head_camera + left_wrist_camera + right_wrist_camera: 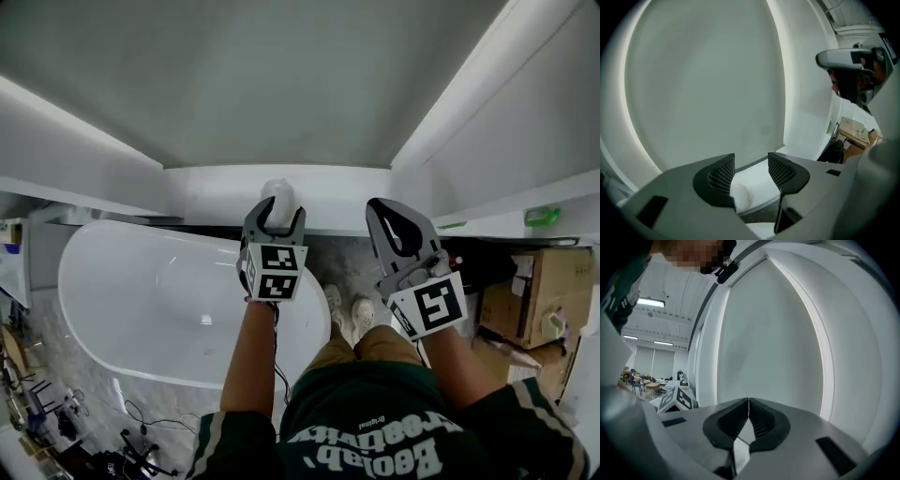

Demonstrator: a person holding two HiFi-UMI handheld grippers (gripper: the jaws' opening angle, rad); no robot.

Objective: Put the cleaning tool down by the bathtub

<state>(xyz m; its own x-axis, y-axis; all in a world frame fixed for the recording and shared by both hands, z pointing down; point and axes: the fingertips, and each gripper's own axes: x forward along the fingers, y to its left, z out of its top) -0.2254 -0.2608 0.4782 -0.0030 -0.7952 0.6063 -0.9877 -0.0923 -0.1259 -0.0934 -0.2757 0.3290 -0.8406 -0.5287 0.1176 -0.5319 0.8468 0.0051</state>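
Observation:
A small white cleaning tool rests on the white ledge behind the bathtub. My left gripper is held over it, open, its jaws straddling the tool. In the left gripper view the tool lies close to the left pad and well apart from the right pad, so nothing is clamped between the jaws of the left gripper. My right gripper hovers to the right of it, above the ledge's front edge, shut and empty; in its own view the right gripper has its pads pressed together.
White wall panels rise behind and to the right of the ledge. Cardboard boxes stand at the right, and a green item lies on the right-hand ledge. Cables trail on the floor at the lower left. The person's feet stand beside the tub.

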